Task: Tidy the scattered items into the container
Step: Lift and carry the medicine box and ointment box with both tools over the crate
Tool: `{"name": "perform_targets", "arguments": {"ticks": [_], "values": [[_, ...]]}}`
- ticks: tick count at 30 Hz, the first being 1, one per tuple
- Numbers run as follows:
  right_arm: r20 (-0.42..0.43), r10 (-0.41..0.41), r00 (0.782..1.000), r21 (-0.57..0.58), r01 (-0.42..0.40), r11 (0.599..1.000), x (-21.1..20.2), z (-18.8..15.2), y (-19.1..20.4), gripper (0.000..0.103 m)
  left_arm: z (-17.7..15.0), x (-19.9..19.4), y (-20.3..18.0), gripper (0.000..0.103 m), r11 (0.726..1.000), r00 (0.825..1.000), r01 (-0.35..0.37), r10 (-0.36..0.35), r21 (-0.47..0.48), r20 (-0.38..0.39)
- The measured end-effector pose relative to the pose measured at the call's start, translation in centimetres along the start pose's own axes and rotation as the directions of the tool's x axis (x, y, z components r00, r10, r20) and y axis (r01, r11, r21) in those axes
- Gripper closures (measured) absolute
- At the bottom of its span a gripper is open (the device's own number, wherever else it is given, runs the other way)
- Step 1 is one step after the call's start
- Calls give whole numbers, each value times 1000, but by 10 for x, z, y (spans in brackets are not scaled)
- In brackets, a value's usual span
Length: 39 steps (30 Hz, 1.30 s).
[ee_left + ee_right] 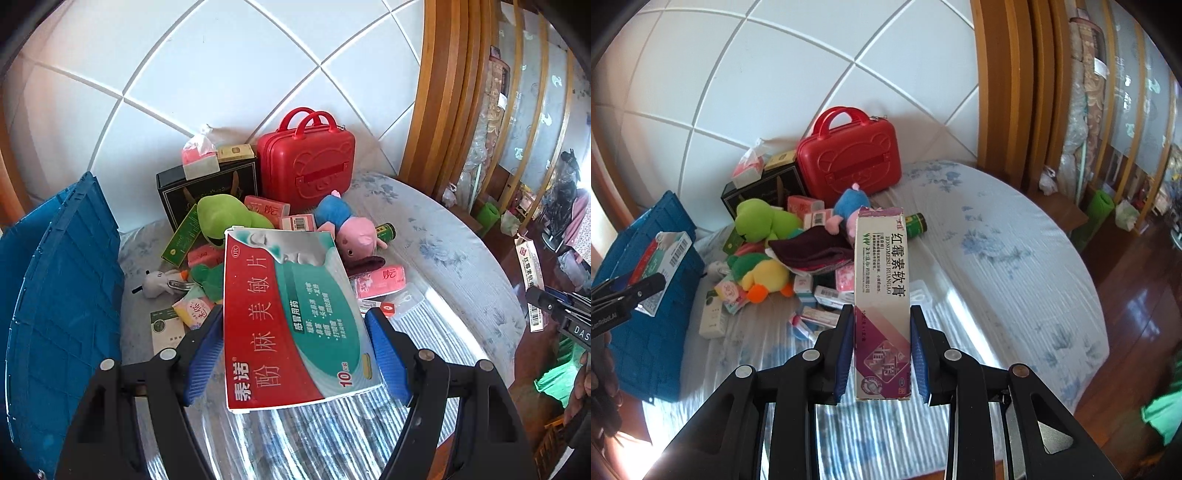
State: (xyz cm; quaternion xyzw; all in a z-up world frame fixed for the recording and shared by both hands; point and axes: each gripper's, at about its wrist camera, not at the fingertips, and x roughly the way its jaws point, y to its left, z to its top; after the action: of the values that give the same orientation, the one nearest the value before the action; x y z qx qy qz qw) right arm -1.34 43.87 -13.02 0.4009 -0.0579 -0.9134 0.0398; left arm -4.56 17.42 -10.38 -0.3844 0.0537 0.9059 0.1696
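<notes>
My left gripper (295,328) is shut on a wide red and teal medicine box (288,314), held above the bed. That same box (661,258) and the left gripper show at the left of the right wrist view, in front of the blue crate. My right gripper (881,317) is shut on a long purple and white ointment box (882,295), also lifted off the bed. The blue plastic crate (55,295) stands at the left on the bed. Scattered items lie in a pile: a green plush (221,218), a pig plush (351,232), pink tissue packs (380,280), small boxes.
A red carry case (306,158) and a black gift bag (207,188) stand against the white padded headboard. A dark red cloth (812,251) lies over the pile. The floral bedsheet (997,240) stretches right to the bed edge, with wooden furniture (1008,92) and floor beyond.
</notes>
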Motion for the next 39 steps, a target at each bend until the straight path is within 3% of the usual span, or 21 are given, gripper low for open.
{"name": "perform_targets", "arguments": {"ticks": [6, 18, 39], "values": [[33, 12, 999, 8, -12, 1000, -16, 12, 5, 75, 12, -23, 5, 28, 1000, 999, 2, -1, -9, 48], [78, 2, 997, 12, -3, 1000, -36, 17, 41, 75, 16, -47, 28, 28, 999, 997, 45, -47, 27, 67], [115, 22, 993, -61, -15, 998, -44, 28, 153, 75, 18, -90, 142, 28, 999, 989, 39, -35, -26, 147]]}}
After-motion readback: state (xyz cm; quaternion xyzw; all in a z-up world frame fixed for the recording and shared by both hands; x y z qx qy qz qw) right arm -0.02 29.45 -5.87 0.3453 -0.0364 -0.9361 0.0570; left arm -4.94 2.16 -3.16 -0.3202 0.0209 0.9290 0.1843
